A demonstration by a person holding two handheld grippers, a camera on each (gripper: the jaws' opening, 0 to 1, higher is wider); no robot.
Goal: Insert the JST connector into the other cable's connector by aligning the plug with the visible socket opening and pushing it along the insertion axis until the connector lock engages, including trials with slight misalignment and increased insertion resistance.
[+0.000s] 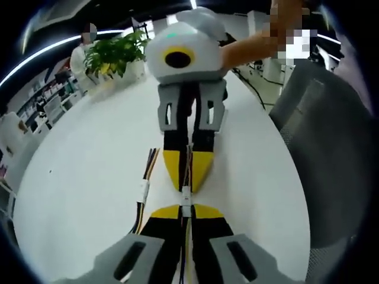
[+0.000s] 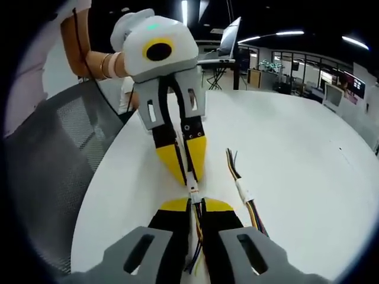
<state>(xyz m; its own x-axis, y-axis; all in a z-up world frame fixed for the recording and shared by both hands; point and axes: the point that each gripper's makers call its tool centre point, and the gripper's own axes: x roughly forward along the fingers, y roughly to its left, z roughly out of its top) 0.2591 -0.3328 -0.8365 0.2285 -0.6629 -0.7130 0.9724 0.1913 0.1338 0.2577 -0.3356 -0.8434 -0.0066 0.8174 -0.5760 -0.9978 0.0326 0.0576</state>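
Both claws meet tip to tip over the white round table (image 1: 83,177), left gripper (image 1: 186,208) and right gripper (image 2: 194,204) each clamped on a JST connector (image 1: 186,194). A spare cable (image 2: 244,192) lies at three o'clock of them in the right gripper view, and a potted plant (image 1: 115,53) stands at eleven o'clock in the left gripper view.

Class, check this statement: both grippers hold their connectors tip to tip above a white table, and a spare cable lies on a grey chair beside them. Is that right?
Not quite. The spare cable lies on the white table, not on the grey chair, as the right gripper view shows. The rest stands: the left gripper and right gripper meet tip to tip at the connectors.
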